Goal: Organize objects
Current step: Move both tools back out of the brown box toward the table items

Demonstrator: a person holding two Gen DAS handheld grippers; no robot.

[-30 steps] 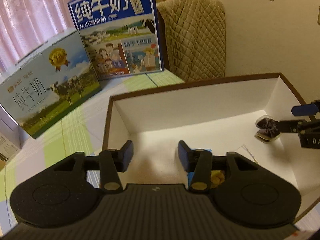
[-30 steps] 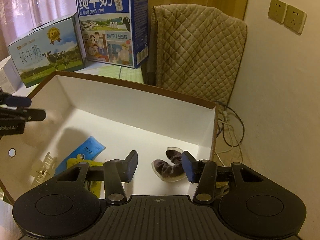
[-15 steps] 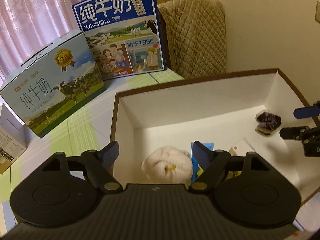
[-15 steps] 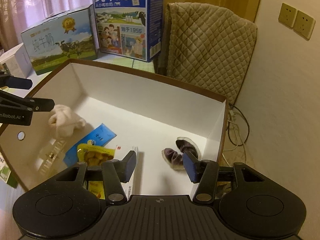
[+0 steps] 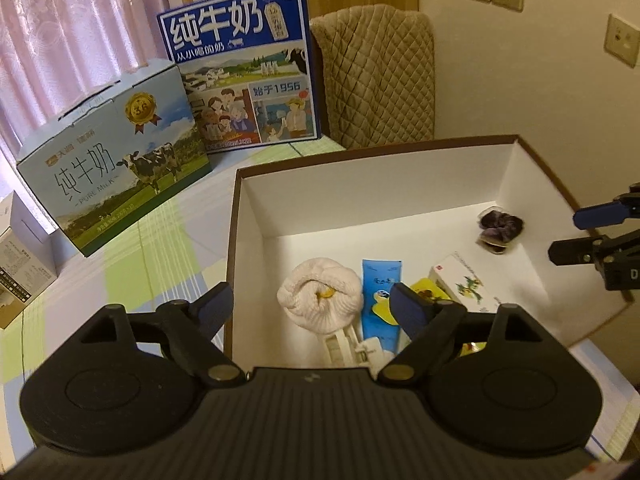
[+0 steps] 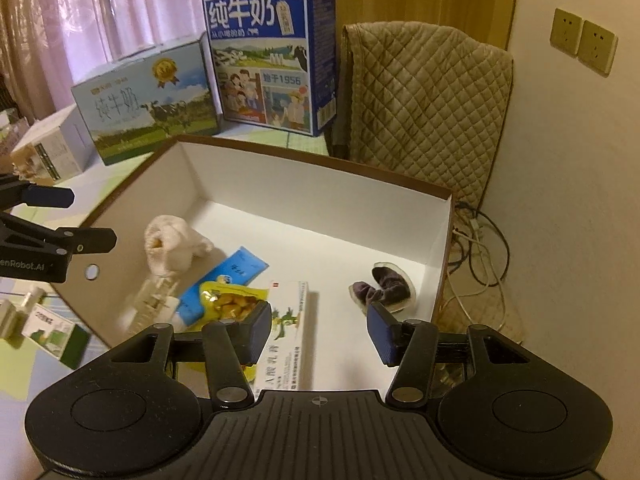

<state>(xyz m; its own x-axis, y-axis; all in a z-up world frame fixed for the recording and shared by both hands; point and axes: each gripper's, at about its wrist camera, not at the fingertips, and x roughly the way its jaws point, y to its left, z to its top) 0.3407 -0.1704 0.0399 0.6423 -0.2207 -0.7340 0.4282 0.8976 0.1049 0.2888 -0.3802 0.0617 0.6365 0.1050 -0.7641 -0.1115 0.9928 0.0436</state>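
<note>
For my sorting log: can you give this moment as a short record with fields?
container: open white box on the table
contents: rolled cream cloth, blue sachet, yellow snack bag, white medicine carton, dark velvet scrunchie
left claw: open, holding nothing
right claw: open, holding nothing
behind box: two milk cartons

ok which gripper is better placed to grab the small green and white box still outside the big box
Left. The small green and white box lies outside the box's left wall, nearer the open left gripper than the right gripper.
</note>
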